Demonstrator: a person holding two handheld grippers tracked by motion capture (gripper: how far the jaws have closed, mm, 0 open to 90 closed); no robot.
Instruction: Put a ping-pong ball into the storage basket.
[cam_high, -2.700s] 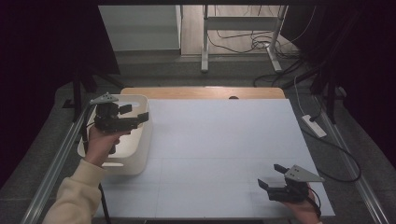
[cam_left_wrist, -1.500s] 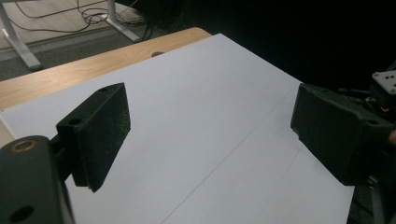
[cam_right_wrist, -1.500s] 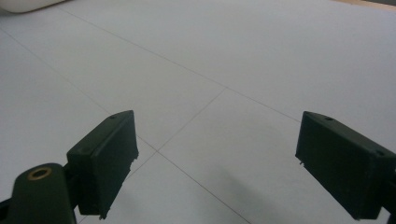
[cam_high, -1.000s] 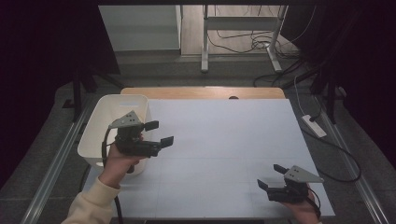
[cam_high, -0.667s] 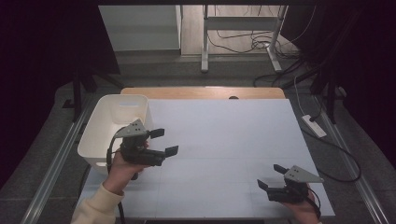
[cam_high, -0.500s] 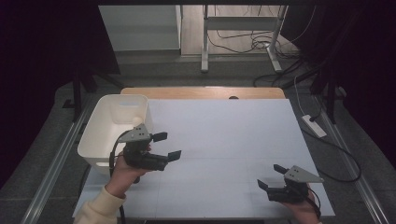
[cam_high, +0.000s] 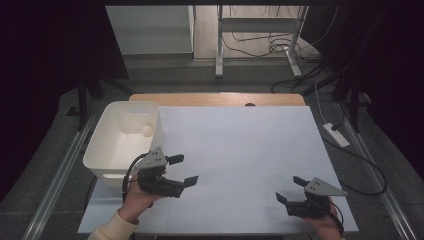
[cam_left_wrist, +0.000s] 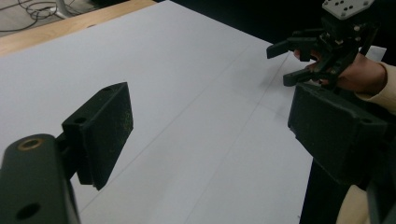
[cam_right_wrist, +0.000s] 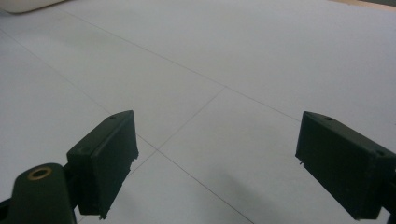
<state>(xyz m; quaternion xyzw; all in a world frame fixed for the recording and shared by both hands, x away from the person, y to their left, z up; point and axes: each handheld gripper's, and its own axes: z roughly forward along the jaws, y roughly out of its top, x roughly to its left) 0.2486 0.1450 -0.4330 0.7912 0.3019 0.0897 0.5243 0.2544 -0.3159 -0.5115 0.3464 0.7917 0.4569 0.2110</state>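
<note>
Hovering near the white bin (cam_high: 121, 142), left gripper (cam_high: 183, 171) with fingers spread, empty; right gripper (cam_high: 290, 190) likewise, near-right on bench (cam_high: 240, 135).

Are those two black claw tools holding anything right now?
Nothing is held: the left gripper and right gripper both stand open and empty above the white table.

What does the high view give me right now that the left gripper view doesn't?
High view: the white rectangular plastic bin at the table's left edge, a small pale ball lying inside it at its far end, and the left gripper beside the bin, open and empty.

Left gripper view: a close look between its own black pads, with nothing there but sheet.

Both: the white paper-covered table and the right gripper, open, low over the table's near right corner.
</note>
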